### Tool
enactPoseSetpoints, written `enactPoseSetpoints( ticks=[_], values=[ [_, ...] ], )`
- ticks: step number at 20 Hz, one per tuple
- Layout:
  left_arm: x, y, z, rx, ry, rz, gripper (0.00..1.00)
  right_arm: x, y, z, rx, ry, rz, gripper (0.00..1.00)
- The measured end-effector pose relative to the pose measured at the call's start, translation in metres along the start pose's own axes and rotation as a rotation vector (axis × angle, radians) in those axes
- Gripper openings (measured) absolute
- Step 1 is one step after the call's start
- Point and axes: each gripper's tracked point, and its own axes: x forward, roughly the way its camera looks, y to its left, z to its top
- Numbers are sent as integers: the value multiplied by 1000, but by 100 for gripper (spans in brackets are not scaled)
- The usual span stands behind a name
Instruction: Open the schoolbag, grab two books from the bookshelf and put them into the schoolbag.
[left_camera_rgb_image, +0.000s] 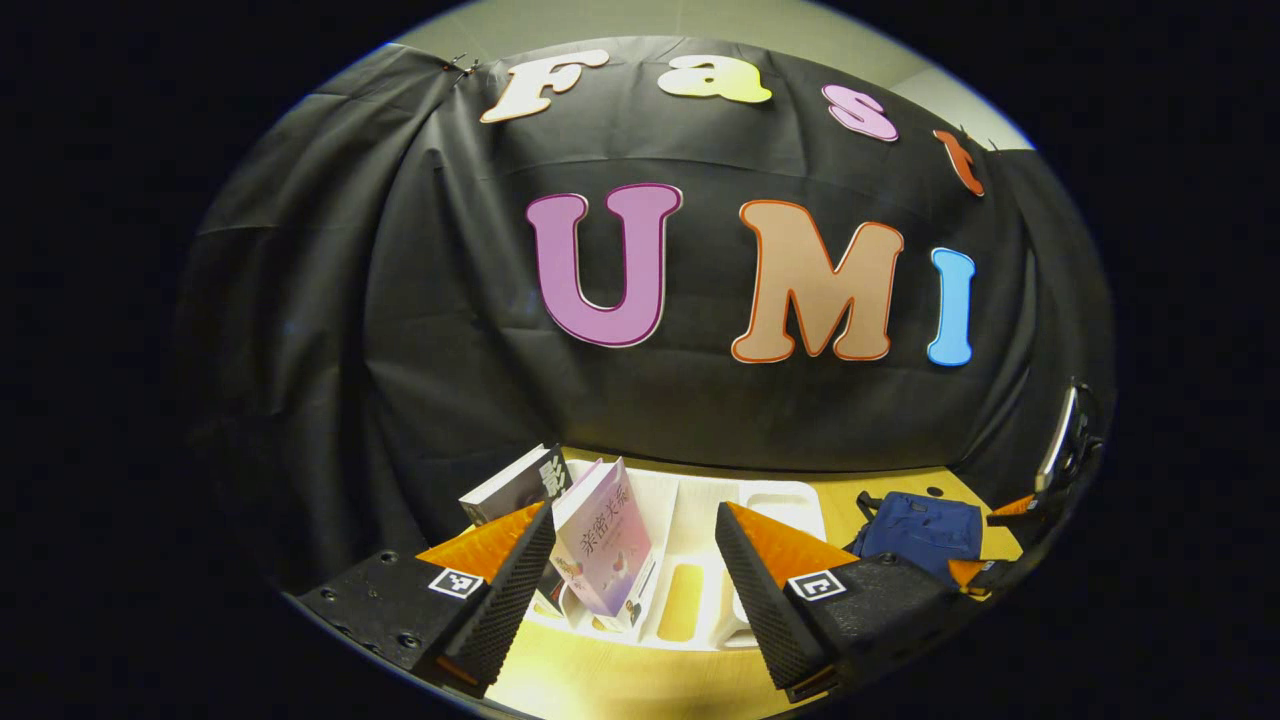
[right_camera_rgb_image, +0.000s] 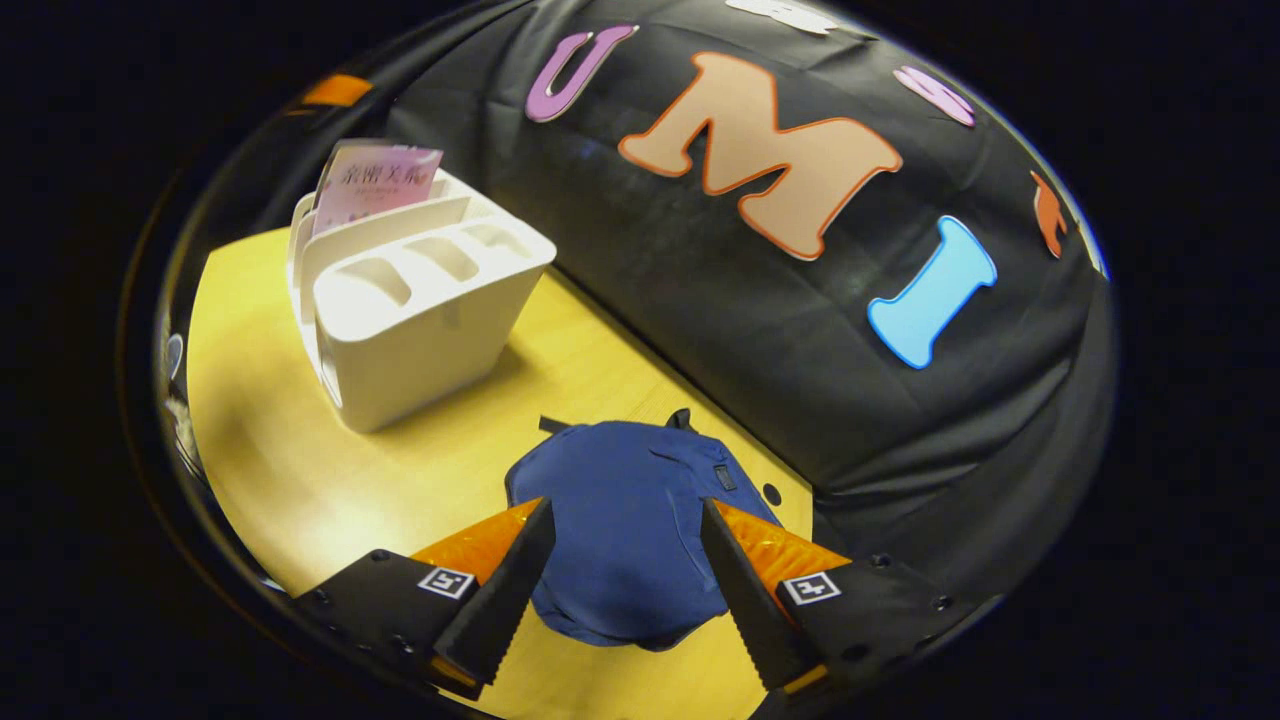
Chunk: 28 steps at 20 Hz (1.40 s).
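Observation:
A white slotted bookshelf (left_camera_rgb_image: 700, 560) stands on the yellow table, holding a pink-covered book (left_camera_rgb_image: 603, 545) and a second book with a dark spine (left_camera_rgb_image: 515, 485) leaning to its left. My left gripper (left_camera_rgb_image: 635, 590) is open in front of the shelf, its fingers either side of the pink book without touching it. The blue schoolbag (right_camera_rgb_image: 630, 530) lies flat and closed on the table. My right gripper (right_camera_rgb_image: 625, 580) hovers open just above the bag, fingers straddling its near half. In the right gripper view the bookshelf (right_camera_rgb_image: 420, 310) stands up left with the pink book (right_camera_rgb_image: 375, 185) in its far slot.
The yellow table (right_camera_rgb_image: 330, 480) ends at the black cloth wall close behind the bag and shelf. In the left gripper view the schoolbag (left_camera_rgb_image: 920, 530) lies to the right of the shelf, with the other gripper (left_camera_rgb_image: 1020, 510) at its far side.

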Motion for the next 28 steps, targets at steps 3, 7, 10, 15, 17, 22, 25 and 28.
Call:
enactPoseSetpoints(
  ticks=[3, 7, 10, 15, 17, 22, 25, 28],
  values=[
    [3, 5, -5, 17, 14, 23, 94, 19, 22, -23, -86, 66, 3, 96],
    [4, 16, -12, 25, 42, 46, 94, 30, 48, -46, -165, 128, -1, 100],
    [7, 21, -18, 28, 66, 51, 92, 36, 62, -56, -203, 147, -26, 96],
    [28, 23, -22, 43, 91, 30, 92, 46, 57, -70, -265, 174, -97, 96],
    [37, 19, -21, 67, 89, 10, 95, 48, 46, -73, -286, 188, -132, 100],
    [52, 6, -16, 92, 75, -46, 95, 52, 30, -81, -306, 214, -191, 100],
    [53, 1, -17, 77, 77, -67, 92, 50, 24, -72, -332, 195, -221, 95],
    [53, 2, -28, 52, 99, -77, 93, 55, 19, -67, -417, 169, -260, 95]
  ],
)
